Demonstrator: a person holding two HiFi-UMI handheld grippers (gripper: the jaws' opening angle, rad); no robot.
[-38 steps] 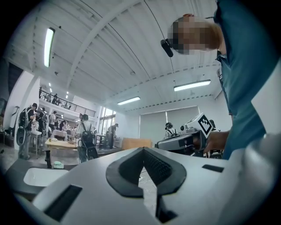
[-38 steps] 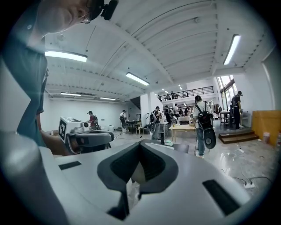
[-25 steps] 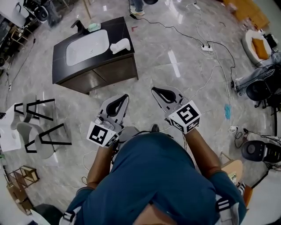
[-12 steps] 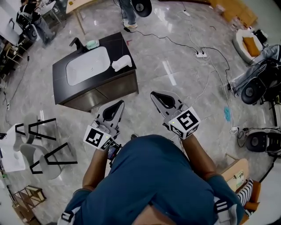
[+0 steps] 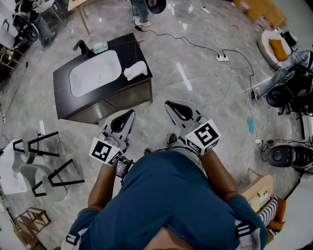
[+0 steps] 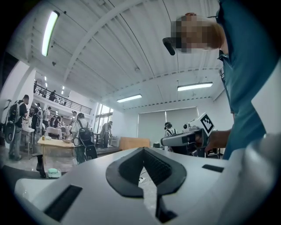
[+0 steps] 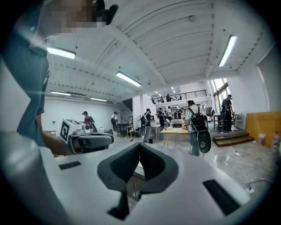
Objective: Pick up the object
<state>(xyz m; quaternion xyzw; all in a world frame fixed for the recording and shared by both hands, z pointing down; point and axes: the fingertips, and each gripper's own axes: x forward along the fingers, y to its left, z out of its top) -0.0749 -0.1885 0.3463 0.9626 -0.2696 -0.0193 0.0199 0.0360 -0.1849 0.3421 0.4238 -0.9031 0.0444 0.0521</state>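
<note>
A dark sink cabinet point(image 5: 134, 95) stands ahead on the left, with a white basin point(image 5: 94, 73), a black tap point(image 5: 81, 47) and a pale green item point(image 5: 100, 47) beside the tap. A crumpled white object point(image 5: 135, 71) lies on its right-hand counter. My left gripper point(image 5: 130, 113) is held at waist height, short of the cabinet's front, shut and empty. My right gripper point(image 5: 168, 103) hangs level with it over bare floor, also shut and empty. In the left gripper view the left gripper point(image 6: 142, 150) has its jaws meeting at the tip, as does the right gripper point(image 7: 139, 145) in the right gripper view.
Black-framed chairs point(image 5: 44, 156) stand at the left. Cables and a power strip point(image 5: 221, 57) trail across the marble floor to the right, near a blue scrap point(image 5: 250, 124) and round black machines point(image 5: 279, 95). A person's legs point(image 5: 141, 12) stand beyond the cabinet.
The cabinet sits lower and nearer in the head view, so I have come closer to it. Both grippers stay shut and keep their places in front of me.
</note>
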